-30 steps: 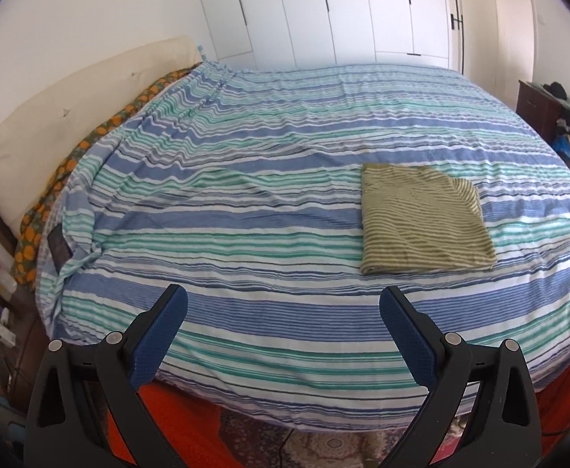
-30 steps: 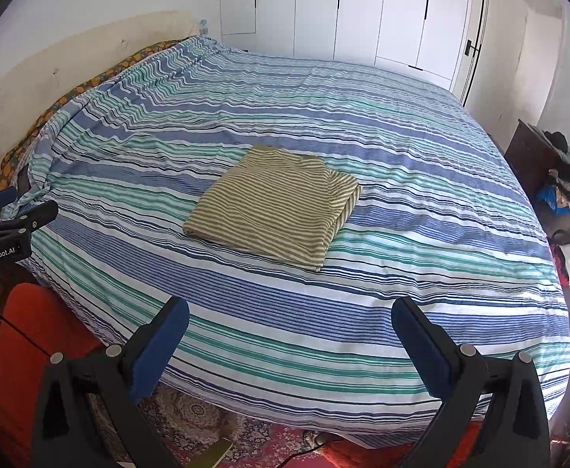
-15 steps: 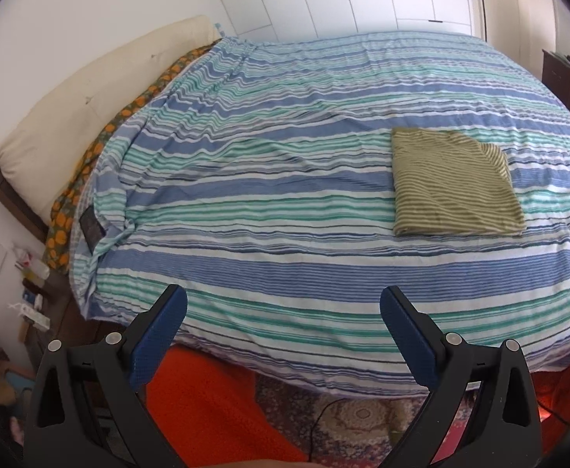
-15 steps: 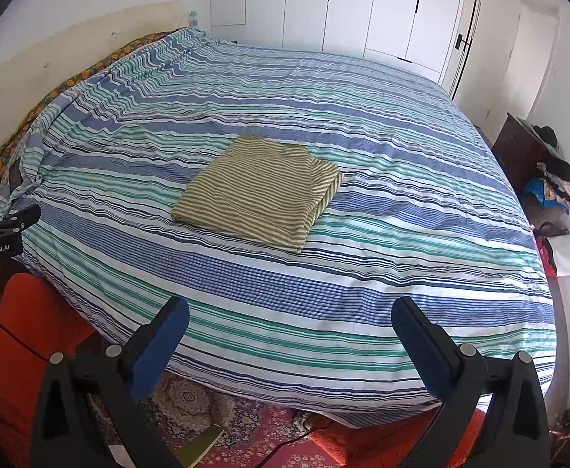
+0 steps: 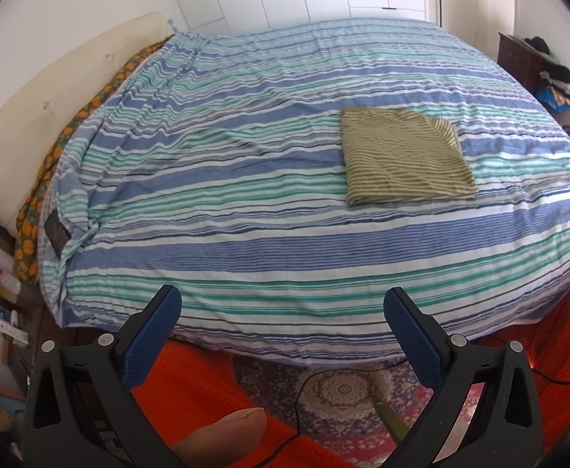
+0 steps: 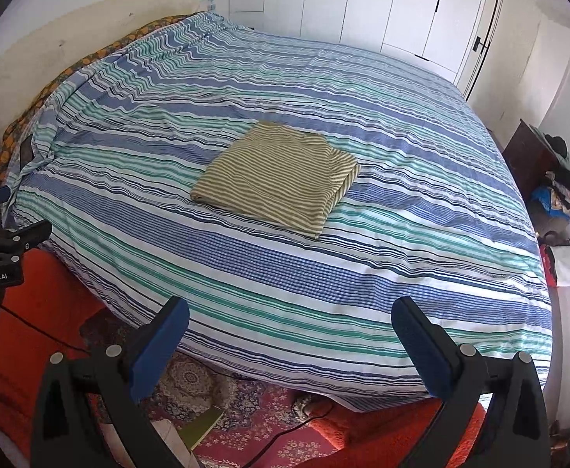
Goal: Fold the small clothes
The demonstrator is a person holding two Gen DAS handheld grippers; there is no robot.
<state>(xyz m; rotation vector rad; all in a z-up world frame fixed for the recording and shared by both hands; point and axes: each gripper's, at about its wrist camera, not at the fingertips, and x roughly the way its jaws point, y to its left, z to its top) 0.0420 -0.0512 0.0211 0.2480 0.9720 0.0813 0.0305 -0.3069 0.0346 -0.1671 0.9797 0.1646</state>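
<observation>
A folded olive and cream striped garment (image 5: pixel 404 158) lies flat on the bed with the blue, green and white striped cover (image 5: pixel 246 202). It also shows in the right wrist view (image 6: pixel 279 181), near the middle of the bed (image 6: pixel 363 273). My left gripper (image 5: pixel 283 312) is open and empty, held back over the bed's near edge, far from the garment. My right gripper (image 6: pixel 289 321) is open and empty, also back at the near edge. The left gripper shows at the left edge of the right wrist view (image 6: pixel 0 249).
White wardrobe doors (image 6: pixel 382 7) stand behind the bed. A cream headboard cushion (image 5: pixel 51 109) runs along the left side. A dark cabinet with piled clothes (image 6: pixel 550 179) stands at the right. Orange cloth (image 5: pixel 207 390) and a patterned rug (image 6: pixel 226 394) lie on the floor below.
Both grippers stay open and empty. The left wrist view has swung and pulled back from the bed, and a fingertip now shows at its bottom edge. The garment has not moved.
</observation>
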